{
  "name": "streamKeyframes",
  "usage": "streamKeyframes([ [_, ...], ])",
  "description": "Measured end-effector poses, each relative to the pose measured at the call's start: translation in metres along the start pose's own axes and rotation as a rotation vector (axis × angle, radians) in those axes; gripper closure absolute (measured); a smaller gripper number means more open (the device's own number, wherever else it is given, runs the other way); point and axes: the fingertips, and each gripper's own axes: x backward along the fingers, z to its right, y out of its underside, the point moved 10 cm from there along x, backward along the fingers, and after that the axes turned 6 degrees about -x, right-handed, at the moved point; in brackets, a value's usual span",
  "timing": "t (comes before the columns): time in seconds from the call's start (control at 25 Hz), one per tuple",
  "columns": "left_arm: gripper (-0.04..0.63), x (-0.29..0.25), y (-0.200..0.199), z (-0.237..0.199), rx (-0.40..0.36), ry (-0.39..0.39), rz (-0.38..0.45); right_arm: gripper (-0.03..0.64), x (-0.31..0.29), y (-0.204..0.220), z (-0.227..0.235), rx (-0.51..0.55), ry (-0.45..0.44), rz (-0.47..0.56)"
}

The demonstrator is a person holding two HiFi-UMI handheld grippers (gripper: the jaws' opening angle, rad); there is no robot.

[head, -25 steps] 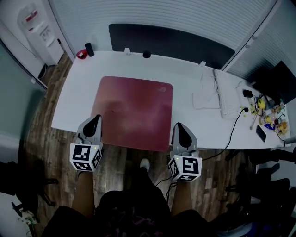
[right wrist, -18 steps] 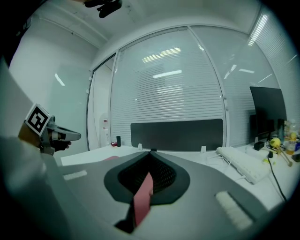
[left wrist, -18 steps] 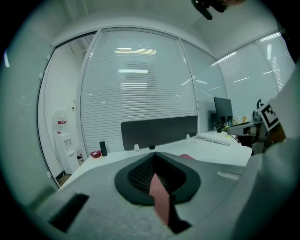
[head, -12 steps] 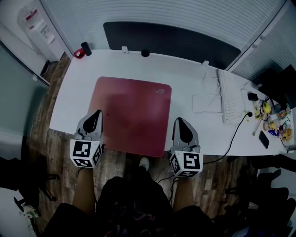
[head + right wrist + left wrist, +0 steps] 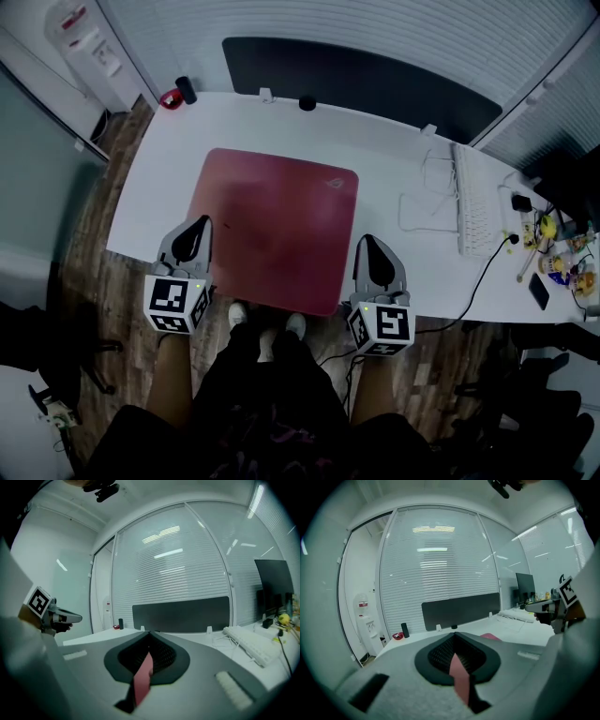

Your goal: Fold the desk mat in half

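As a second ago, the red desk mat lies flat and unfolded on the white bench. Its near edge seems to overhang the bench's front edge. A second shoe has come into sight below that edge.

There is one mat, two grippers and one keyboard at the bench's right end. The left gripper and right gripper are each clamped on a mat corner at the bench's front. Only the gripper views show the pinched red strip between the jaws; the head view hides it.
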Motion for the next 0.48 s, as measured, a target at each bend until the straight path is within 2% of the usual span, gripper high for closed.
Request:
streamKeyframes([
  [0.48, 0.591, -0.006, -0.005, -0.032, -0.009, 0.051, 0.054, 0.611, -0.007, -0.006, -0.031, 0.012, 0.034, 0.018],
])
